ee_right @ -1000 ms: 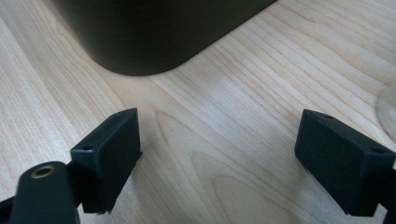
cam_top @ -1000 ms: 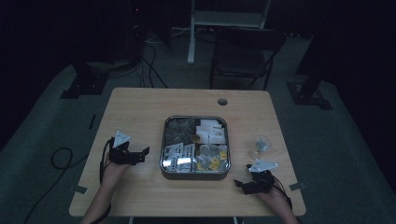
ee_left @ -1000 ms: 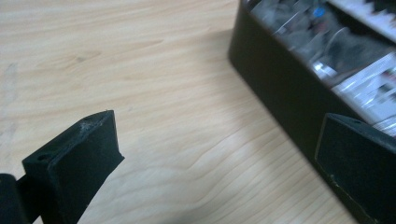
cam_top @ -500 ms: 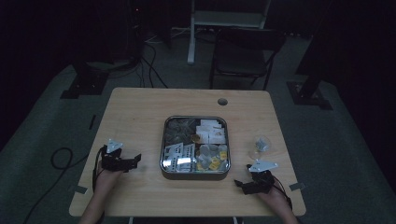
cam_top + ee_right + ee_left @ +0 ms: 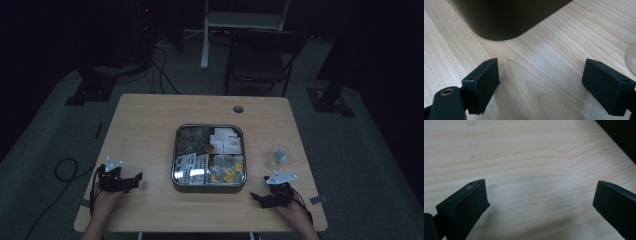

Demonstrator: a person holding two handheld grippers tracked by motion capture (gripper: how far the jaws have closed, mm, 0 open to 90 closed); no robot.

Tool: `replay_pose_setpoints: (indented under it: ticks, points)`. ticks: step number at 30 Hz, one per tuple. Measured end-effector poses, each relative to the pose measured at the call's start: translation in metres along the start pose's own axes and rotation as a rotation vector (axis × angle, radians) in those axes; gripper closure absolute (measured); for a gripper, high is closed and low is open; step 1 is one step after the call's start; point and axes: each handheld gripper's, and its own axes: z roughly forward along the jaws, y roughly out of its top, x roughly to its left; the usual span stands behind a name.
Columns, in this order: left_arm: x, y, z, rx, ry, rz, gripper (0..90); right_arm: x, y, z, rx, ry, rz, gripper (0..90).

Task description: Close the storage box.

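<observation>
A square metal tin (image 5: 175, 165) with four compartments of small packets and sweets sits mid-table. My left gripper (image 5: 134, 178) rests low near the table's front left, jaws wide apart with bare wood (image 5: 531, 170) between them; my left gripper (image 5: 539, 195) is open. My right gripper (image 5: 256, 197) lies at the front right, close to the tin's corner, also open and empty. In the right gripper view the tin's dark rounded corner (image 5: 506, 17) rises just ahead of my right gripper (image 5: 541, 80). A small clear glass object (image 5: 279, 155) stands on the table to the right of the tin.
The wooden table (image 5: 150, 120) has a round cable hole (image 5: 238, 108) near its far edge. A folding chair (image 5: 260, 55) stands behind the table, with cables and stand bases on the dark floor around it. The glass object's edge (image 5: 632, 60) shows at the right gripper view's right side.
My left gripper has drawn back toward the table's front left edge and sunk lower. The right gripper has stayed where it was.
</observation>
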Motion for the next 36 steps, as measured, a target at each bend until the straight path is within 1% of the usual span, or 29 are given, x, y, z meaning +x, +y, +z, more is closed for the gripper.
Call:
replay_pose_setpoints:
  ticks: [2, 4, 6, 8, 10, 12, 14, 15, 17, 21, 23, 26, 28, 30, 32, 36]
  points:
    - [-0.001, -0.002, -0.005, 0.007, 0.008, 0.001, 0.4, 0.0, 0.0, 0.0, 0.0, 0.0, 0.0, 13.9]
    - [-0.001, -0.004, -0.01, 0.014, 0.017, -0.007, 0.5, 0.0, 0.0, 0.0, 0.0, 0.0, 0.0, 13.9]
    - [0.001, -0.006, -0.014, 0.009, 0.024, -0.016, 0.5, 0.0, 0.0, 0.0, 0.0, 0.0, 0.0, 13.9]
    - [0.002, -0.008, -0.018, 0.0, 0.021, -0.026, 0.5, 0.0, 0.0, 0.0, 0.0, 0.0, 0.0, 13.9]
    - [0.004, -0.011, -0.02, -0.007, 0.025, -0.028, 0.5, 0.0, 0.0, 0.0, 0.0, 0.0, 0.0, 13.9]
    - [0.005, -0.014, -0.021, -0.011, 0.044, -0.032, 0.5, 0.0, 0.0, 0.0, 0.0, 0.0, 0.0, 13.9]
    - [0.006, -0.016, -0.021, -0.009, 0.045, -0.036, 0.5, 0.0, 0.0, 0.0, 0.0, 0.0, 0.0, 13.9]
    - [0.009, -0.018, -0.022, -0.009, 0.051, -0.047, 0.5, 0.0, 0.0, 0.0, 0.0, 0.0, 0.0, 13.9]
    - [0.01, -0.02, -0.023, -0.002, 0.054, -0.053, 0.5, 0.0, 0.0, 0.0, 0.0, 0.0, 0.0, 13.9]
    - [0.012, -0.024, -0.024, 0.018, 0.072, -0.04, 0.5, 0.0, 0.0, 0.0, 0.0, 0.0, 0.0, 13.9]
    - [0.012, -0.026, -0.024, 0.037, 0.076, -0.039, 0.5, 0.0, 0.0, 0.0, 0.0, 0.0, 0.0, 13.9]
    - [0.008, -0.028, -0.023, 0.058, 0.109, -0.013, 0.5, 0.0, 0.0, 0.0, 0.0, 0.0, 0.0, 13.9]
    - [0.007, -0.029, -0.021, 0.062, 0.124, -0.009, 0.5, 0.0, 0.0, 0.0, 0.0, 0.0, 0.0, 13.9]
    - [0.007, -0.03, -0.02, 0.072, 0.134, -0.01, 0.5, 0.0, 0.0, 0.0, 0.0, 0.0, 0.0, 13.9]
    - [0.008, -0.03, -0.021, 0.068, 0.133, -0.018, 0.5, 0.0, 0.0, 0.0, 0.0, 0.0, 0.0, 13.9]
    - [0.01, -0.03, -0.02, 0.085, 0.145, -0.032, 0.5, 0.0, 0.0, 0.0, 0.0, 0.0, 0.0, 13.9]
